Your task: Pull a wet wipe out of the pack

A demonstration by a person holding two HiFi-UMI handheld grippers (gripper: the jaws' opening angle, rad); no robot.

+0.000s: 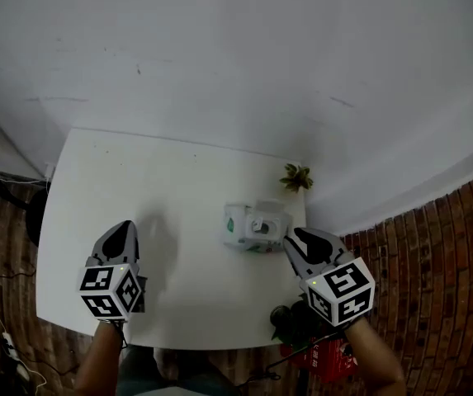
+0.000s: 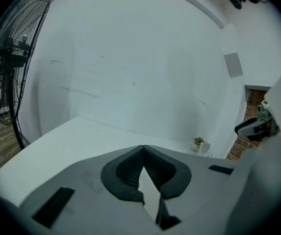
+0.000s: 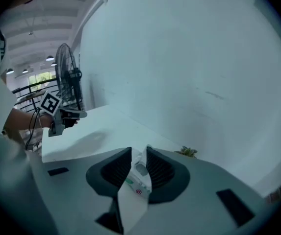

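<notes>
Wipe pack (image 1: 251,226) on table (image 1: 153,190); right gripper (image 1: 292,237) jaws parted at its edge; left gripper (image 1: 123,226) jaws clenched, empty.

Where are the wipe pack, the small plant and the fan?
wipe pack (image 1: 257,228): head view, on its top face by the lid.
small plant (image 1: 296,176): head view, on its leaves.
fan (image 3: 64,65): right gripper view, on its wire cage.
</notes>
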